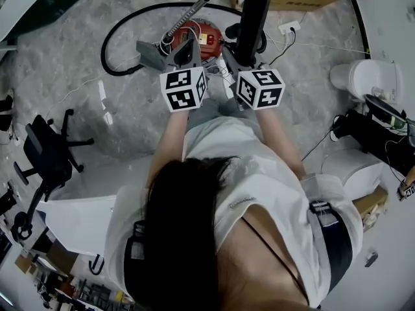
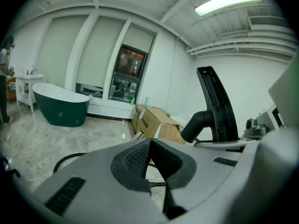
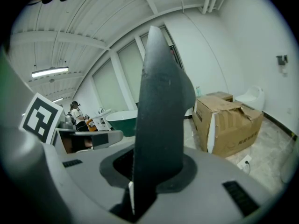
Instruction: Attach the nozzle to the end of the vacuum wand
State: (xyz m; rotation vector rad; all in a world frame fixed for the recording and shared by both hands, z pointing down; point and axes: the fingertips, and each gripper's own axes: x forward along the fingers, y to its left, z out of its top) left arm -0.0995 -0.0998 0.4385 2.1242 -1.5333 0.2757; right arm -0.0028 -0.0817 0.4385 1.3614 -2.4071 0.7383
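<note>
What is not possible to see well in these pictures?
- Vacuum cleaner: head view, partly covered by the left hand-held gripper and right hand-held gripper.
- Wand: head view, lower end too small to make out.
- Nozzle: right gripper view, bottom hidden between the jaws.

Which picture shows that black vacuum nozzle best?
The left gripper view: the nozzle shows side-on, most of its outline and its round neck. The head view shows the nozzle from above, small and foreshortened. The right gripper view is too close: the nozzle fills the frame, clamped in the right claw.
</note>
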